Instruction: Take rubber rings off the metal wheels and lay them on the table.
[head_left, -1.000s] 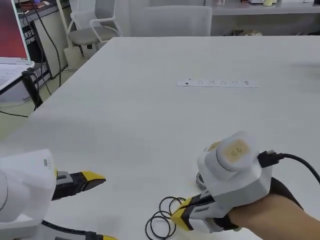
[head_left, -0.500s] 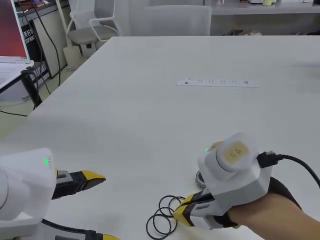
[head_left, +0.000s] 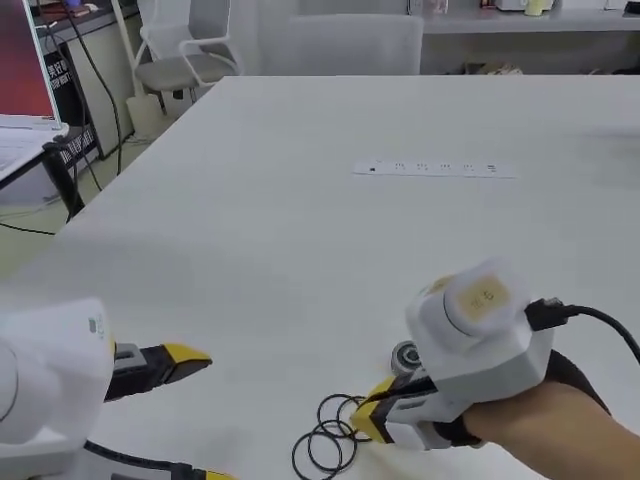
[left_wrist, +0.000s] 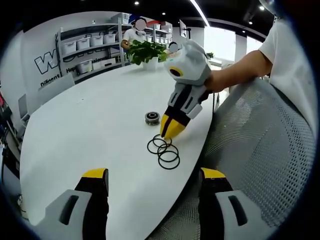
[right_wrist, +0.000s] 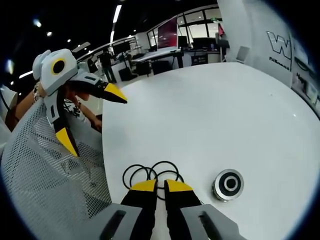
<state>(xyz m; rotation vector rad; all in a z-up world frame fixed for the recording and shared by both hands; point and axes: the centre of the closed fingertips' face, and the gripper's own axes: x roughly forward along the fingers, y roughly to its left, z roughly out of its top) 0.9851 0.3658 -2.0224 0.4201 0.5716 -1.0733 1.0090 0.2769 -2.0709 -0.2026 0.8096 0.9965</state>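
rubber rings: black cluster flat on table, at the right gripper jaw tips | metal wheel: just right of those jaws, apart from rings | right jaws: together, pinch on a ring not discernible | left gripper: jaws wide apart, rings well ahead

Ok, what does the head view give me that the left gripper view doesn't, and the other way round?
Head view adds the white power strip farther up the table and an office chair beyond its corner. Left gripper view adds a potted plant, shelves of bins and a mesh chair back. Both share the black rubber rings, the metal wheel beside them and the right gripper, fingers together at the rings.
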